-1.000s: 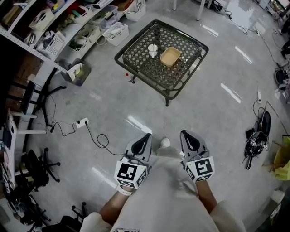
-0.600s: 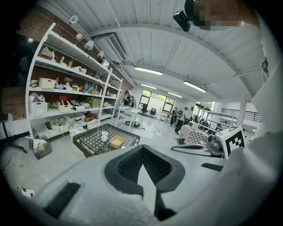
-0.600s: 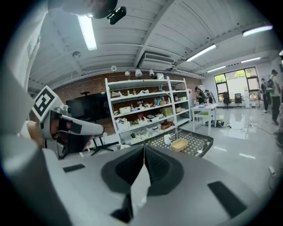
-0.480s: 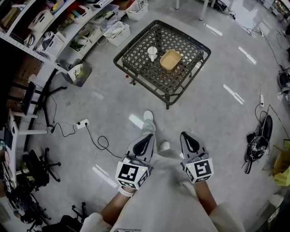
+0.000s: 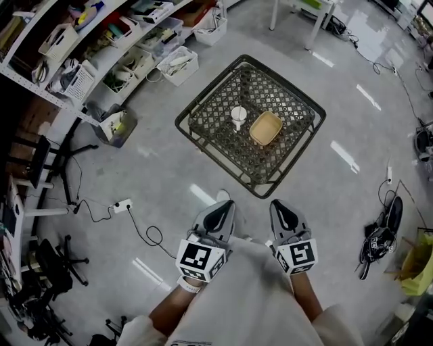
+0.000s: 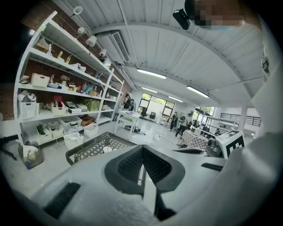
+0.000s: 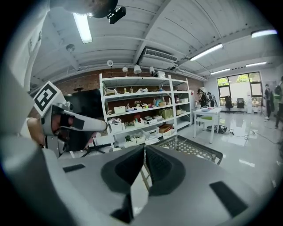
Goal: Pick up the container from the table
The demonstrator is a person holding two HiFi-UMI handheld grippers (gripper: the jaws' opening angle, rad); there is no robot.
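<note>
A shallow tan container [image 5: 265,128] lies on the low black mesh table [image 5: 210,145], with a white cup [image 5: 238,116] just to its left. Both grippers are held close to the person's body, well short of the table. My left gripper [image 5: 222,206] is shut and holds nothing; in the left gripper view its jaws [image 6: 142,149] meet, with the table [image 6: 88,150] and the cup [image 6: 106,149] beyond them. My right gripper [image 5: 278,206] is also shut and empty. The right gripper view has its jaws [image 7: 145,149] closed and the table's corner [image 7: 201,151] ahead; the container does not show there.
White shelving [image 5: 81,40] full of bins lines the left side, with white bins [image 5: 177,64] on the floor near the table. A power strip and cable [image 5: 122,203] lie on the floor at left. A white table's legs [image 5: 311,20] stand behind. Dark gear [image 5: 375,240] lies on the floor at right.
The person has stepped forward, so the table with the container and cup now lies nearer and lower in the head view. Both grippers stayed shut and went along with the body.
</note>
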